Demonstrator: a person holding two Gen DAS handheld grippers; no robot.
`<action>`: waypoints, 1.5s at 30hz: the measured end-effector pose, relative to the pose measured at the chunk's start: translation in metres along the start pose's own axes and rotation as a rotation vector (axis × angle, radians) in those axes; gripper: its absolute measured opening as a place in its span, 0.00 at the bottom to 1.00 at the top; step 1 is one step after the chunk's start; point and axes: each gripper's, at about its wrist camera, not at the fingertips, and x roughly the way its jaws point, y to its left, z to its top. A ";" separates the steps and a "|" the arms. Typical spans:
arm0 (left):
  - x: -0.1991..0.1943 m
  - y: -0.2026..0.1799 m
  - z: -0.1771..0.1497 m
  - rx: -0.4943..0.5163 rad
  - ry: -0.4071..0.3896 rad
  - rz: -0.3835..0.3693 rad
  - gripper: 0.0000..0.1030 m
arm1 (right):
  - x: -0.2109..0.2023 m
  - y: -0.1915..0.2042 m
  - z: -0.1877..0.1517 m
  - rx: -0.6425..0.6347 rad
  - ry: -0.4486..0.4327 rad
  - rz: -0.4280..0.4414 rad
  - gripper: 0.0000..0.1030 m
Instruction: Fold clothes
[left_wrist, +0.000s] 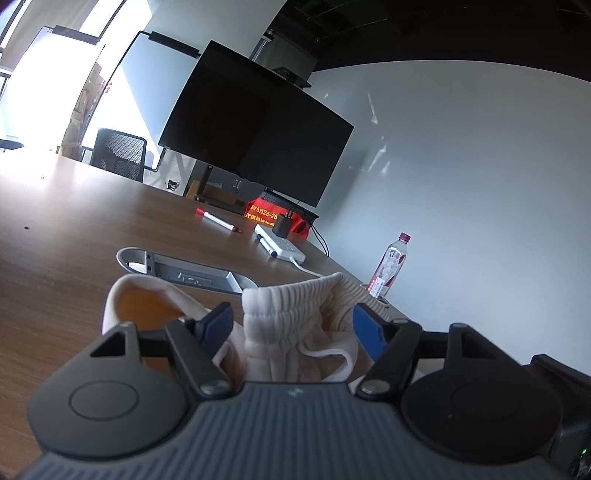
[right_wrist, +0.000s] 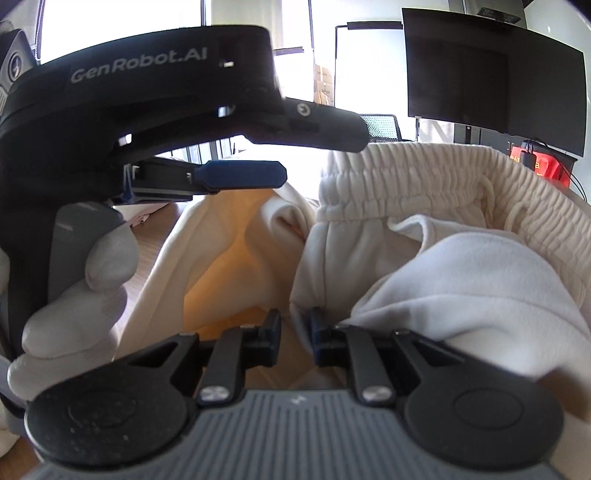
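Garment: cream sweatpants (right_wrist: 406, 192), elastic waistband and drawstring uppermost, are seen bunched and raised off the table (left_wrist: 74, 266).
Position: the waistband is held between the two tools; the rest of the cloth hangs or lies below, mostly out of view.
Left gripper (left_wrist: 291, 321): fingers are set wide apart, the waistband lying in the gap; no grip on the cloth is shown.
Right gripper (right_wrist: 294, 332): fingers are drawn nearly together with a fold of cloth running between them; it is judged to be clamped on the sweatpants.
Hand: a white-gloved hand (right_wrist: 74, 295) is seen on the left tool's handle in the right wrist view.
Fold state: no flat, squared fold is visible; the cloth is rumpled, with a pocket lining or inner layer turned out near the waist.
Progress: the garment is judged not to lie folded now. Whether it is being lifted to be spread, or raised between folds, cannot be settled from these views.
Remaining: flattening, aligning of the legs and folding are judged outstanding.
Surroundings: a marker (left_wrist: 218, 220), power strip (left_wrist: 280, 245) and bottle (left_wrist: 391, 266) lie well apart from the cloth.
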 end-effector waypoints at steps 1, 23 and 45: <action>0.001 0.000 0.000 -0.002 0.005 -0.004 0.68 | 0.000 0.000 0.000 0.001 -0.004 0.005 0.23; 0.001 0.012 0.003 -0.111 0.016 0.000 0.79 | -0.123 -0.080 0.052 0.034 -0.313 0.044 0.62; 0.002 0.019 0.006 -0.126 0.003 -0.003 0.83 | 0.001 -0.129 -0.011 0.565 -0.071 0.094 0.57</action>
